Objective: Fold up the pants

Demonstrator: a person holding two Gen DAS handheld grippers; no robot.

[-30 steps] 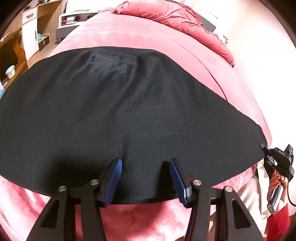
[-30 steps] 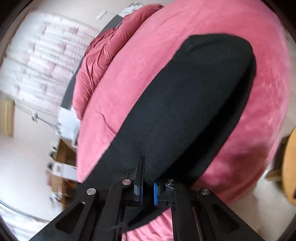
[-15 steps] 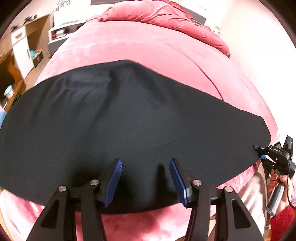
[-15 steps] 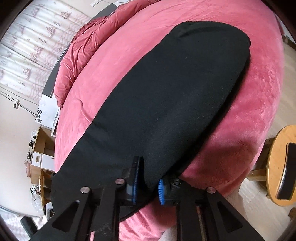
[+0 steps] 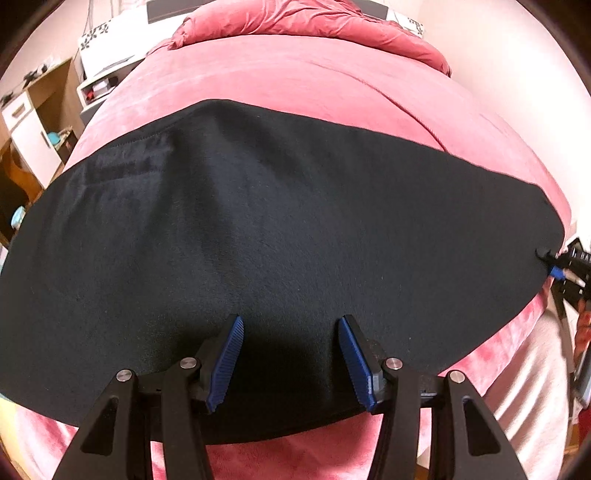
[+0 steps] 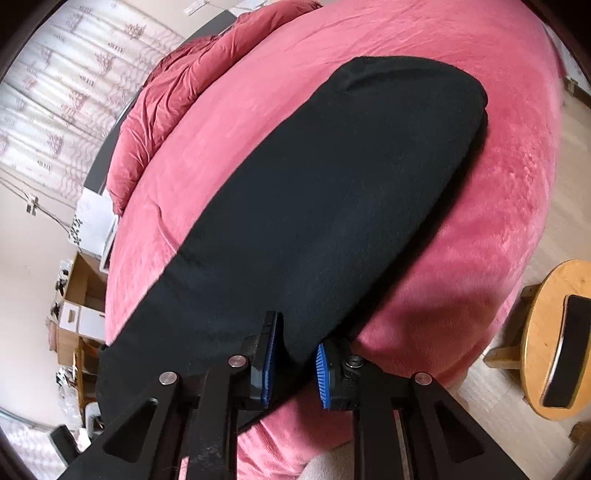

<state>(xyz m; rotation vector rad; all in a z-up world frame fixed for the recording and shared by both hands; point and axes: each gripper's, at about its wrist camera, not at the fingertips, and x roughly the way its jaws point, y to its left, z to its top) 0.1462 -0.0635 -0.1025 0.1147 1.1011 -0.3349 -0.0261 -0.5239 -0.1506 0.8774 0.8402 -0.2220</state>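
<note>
Both grippers sit at the near edge of the black pants (image 5: 280, 229), which lie spread flat across the pink bed (image 5: 295, 77). Our right gripper (image 6: 293, 363) has just been opening: its jaws now stand a little apart with the end of the pants between them, and we cannot tell whether the pads press on the cloth or merely flank it. Our left gripper (image 5: 290, 360) hangs over the near hem with its jaws wide and nothing between them but the cloth below.

We judge the main risk to be at the right end. If we pull away while the pads catch on the fabric, the end drags off the mattress edge and the straight lay is lost. The cloth looks soft and limp, so a careless lift would bunch it. On the left, closing too shallow would pinch only the top layer, and the fold would come out skewed.

As for the garment itself, it looks smooth, dark and nearly creaseless, a long band running across the bed, with a stitched seam showing faintly toward the far left corner. The crumpled pink duvet (image 5: 303, 18) lies well apart, at the head.
</note>
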